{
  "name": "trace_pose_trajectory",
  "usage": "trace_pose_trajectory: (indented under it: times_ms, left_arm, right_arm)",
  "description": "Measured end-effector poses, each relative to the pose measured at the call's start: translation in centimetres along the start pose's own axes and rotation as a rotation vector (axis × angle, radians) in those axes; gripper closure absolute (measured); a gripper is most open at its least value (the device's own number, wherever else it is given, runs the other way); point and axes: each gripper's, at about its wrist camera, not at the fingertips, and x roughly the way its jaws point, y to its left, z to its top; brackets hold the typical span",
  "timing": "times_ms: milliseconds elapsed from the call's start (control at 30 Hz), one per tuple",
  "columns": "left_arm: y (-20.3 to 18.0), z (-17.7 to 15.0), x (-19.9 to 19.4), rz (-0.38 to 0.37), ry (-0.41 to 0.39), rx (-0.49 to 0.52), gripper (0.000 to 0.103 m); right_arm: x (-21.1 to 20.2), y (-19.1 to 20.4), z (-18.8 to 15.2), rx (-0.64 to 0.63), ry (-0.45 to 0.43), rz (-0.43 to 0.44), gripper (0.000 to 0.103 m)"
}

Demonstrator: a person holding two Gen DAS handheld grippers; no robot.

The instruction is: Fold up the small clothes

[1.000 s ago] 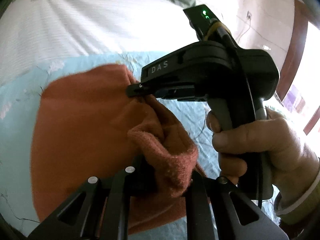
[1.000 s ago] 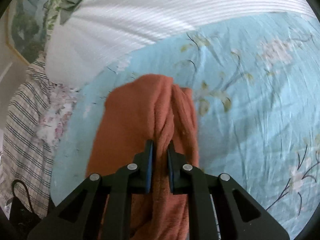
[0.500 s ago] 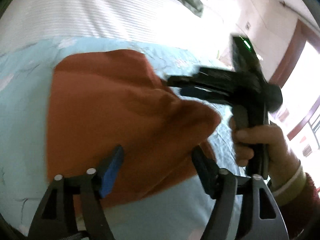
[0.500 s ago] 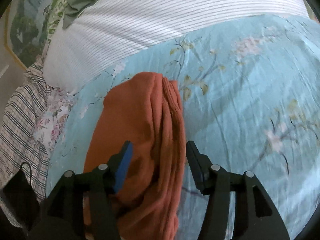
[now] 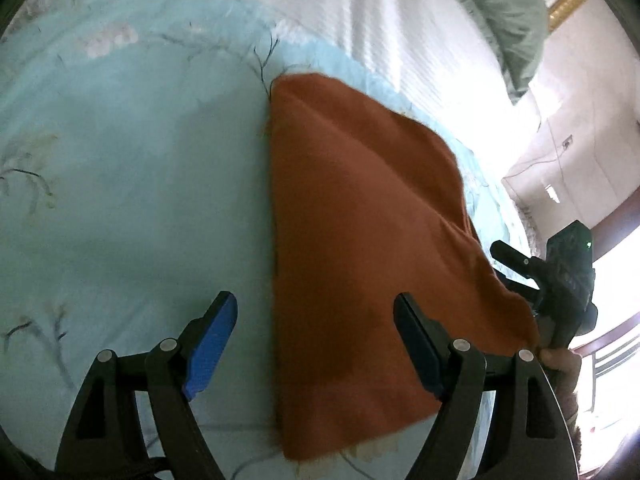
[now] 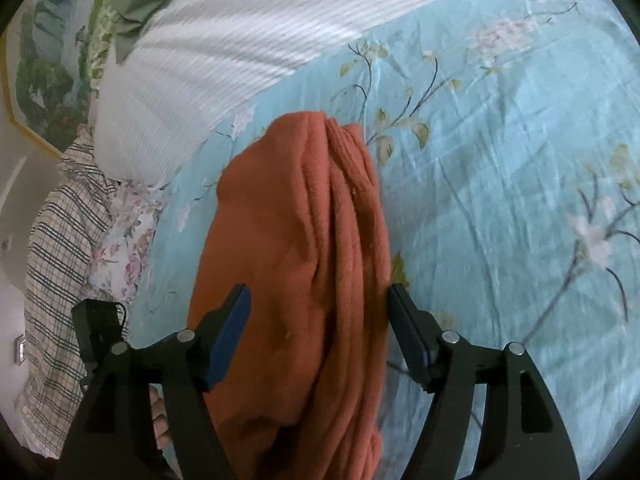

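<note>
A rust-orange knitted garment point(image 5: 360, 240) lies folded on the light blue flowered sheet point(image 5: 132, 184). In the left wrist view my left gripper point(image 5: 316, 320) hovers over the garment's near left edge, jaws opening wide, pads off the cloth. The right gripper point(image 5: 516, 268) shows at the garment's right edge, held by a hand. In the right wrist view the garment point(image 6: 296, 248) runs lengthwise with ridged folds on its right side. My right gripper point(image 6: 320, 312) straddles it, jaws opening, and the pads do not press on the cloth.
A white ribbed blanket point(image 6: 224, 60) lies across the far side of the bed. A checked cloth point(image 6: 56, 240) and a flowered cloth point(image 6: 128, 240) lie at the left. A grey-green pillow point(image 5: 504, 20) sits far right, and beyond it a wall and wooden door frame point(image 5: 616, 220).
Both grippers let go of the orange garment and opened. The left gripper swung left and rolled, so the garment now lies flat. The right gripper stayed nearly in place.
</note>
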Motion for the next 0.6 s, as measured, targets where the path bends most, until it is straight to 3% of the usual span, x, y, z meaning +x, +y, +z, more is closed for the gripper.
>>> trace_pose_trajectory:
  times_ms: [167, 200, 233, 333, 367, 433, 533, 600]
  left_arm:
    - [0.1, 0.5, 2.1, -0.027, 0.026, -0.002, 0.022]
    - [-0.1, 0.8, 2.4, -0.029, 0.028, 0.005, 0.023]
    - [-0.4, 1.3, 3.1, -0.034, 0.032, 0.012, 0.025]
    - [-1.1, 2.0, 5.1, -0.048, 0.067, 0.044, 0.045]
    - [-1.2, 2.2, 5.5, -0.043, 0.069, 0.057, 0.050]
    - [-1.3, 2.3, 4.8, -0.055, 0.052, 0.078, 0.070]
    - [-1.0, 1.7, 2.0, -0.098, 0.012, 0.073, 0.075]
    - [-0.8, 1.1, -0.3, -0.084, -0.023, 0.092, 0.075]
  right_arm:
    - [1.7, -0.9, 0.3, 0.040, 0.040, 0.044, 0.034]
    - [1.9, -0.7, 0.3, 0.033, 0.042, 0.045, 0.036]
    - [2.1, -0.6, 0.2, 0.027, 0.050, 0.043, 0.046]
    - [2.8, -0.2, -0.1, 0.020, 0.078, 0.031, 0.066]
    - [2.8, 0.0, -0.2, 0.016, 0.076, 0.034, 0.069]
    - [2.3, 0.9, -0.6, -0.001, 0.055, 0.030, 0.072]
    - [1.8, 2.6, -1.5, -0.001, 0.038, 0.082, 0.074]
    - [2.4, 4.7, -2.8, -0.028, 0.050, 0.111, 0.074]
